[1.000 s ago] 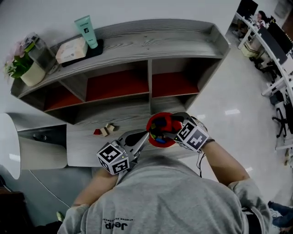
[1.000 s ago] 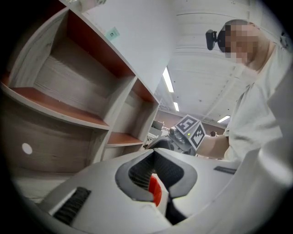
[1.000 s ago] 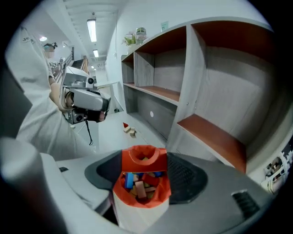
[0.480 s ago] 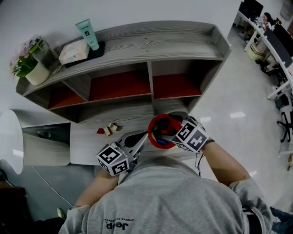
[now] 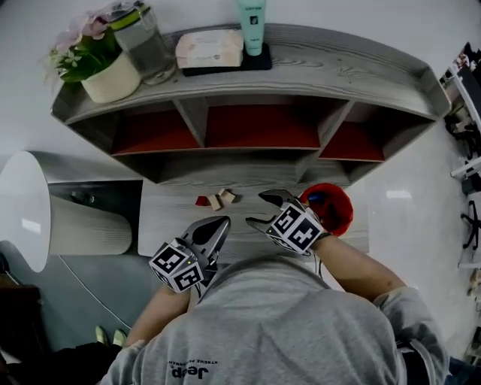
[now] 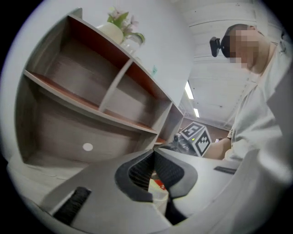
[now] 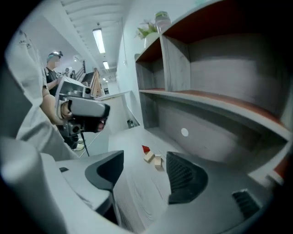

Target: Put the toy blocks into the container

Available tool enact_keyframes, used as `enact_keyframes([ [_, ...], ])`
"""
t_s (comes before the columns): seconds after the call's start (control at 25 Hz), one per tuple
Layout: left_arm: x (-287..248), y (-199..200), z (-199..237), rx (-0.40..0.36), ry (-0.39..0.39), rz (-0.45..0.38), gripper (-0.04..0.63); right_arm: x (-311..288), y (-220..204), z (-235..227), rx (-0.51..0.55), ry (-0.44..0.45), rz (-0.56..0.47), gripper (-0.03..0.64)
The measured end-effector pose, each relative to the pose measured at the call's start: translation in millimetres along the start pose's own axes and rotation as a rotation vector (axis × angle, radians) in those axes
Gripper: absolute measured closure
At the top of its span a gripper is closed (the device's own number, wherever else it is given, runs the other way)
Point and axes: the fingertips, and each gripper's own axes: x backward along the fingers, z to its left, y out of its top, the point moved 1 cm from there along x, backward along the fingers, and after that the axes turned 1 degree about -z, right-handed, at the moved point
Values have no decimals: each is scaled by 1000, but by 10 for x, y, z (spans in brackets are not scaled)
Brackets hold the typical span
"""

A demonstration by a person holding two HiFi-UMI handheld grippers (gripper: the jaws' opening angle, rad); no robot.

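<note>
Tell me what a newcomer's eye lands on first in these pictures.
The bright red container stands out first, at the right end of the grey desk, beside the right gripper, whose jaws are apart and empty. Next come the three small blocks, one red and two wooden. They lie together on the desk ahead of the left gripper, whose jaws are together.

Red container [image 5: 336,213]: left side hidden behind right gripper [image 5: 257,208]. Contents too small to tell, bar a blue speck. The blocks [image 5: 216,200], one red and two tan, are too small in head view to read shapes. On the left gripper [image 6: 154,153], a pale scrap [image 6: 158,191] with a red patch shows in the gap below the meeting tips. Can't tell what it is or whether it's gripped. The tube [image 5: 252,22] and flowers [image 5: 83,30] are cut off by the top edge. A white round thing [image 5: 19,210] is cut by the left edge, unidentifiable.
</note>
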Motion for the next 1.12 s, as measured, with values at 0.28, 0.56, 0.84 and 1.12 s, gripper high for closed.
enact_keyframes([
  [0.28,1064,28,896,24,62,38,581,-1582,-336,-212,-26,-150,206,336],
  [0.56,1669,-56,1387,68,112,56,581,-2299,-967,-501,57,-235,404,366],
  [0.84,1923,-170,1589,107,150,72,581,-2554,-1093,-572,26,-248,403,446],
  [1.12,1745,-127,1493,95,122,64,581,-2386,-775,-448,11,-199,326,454],
])
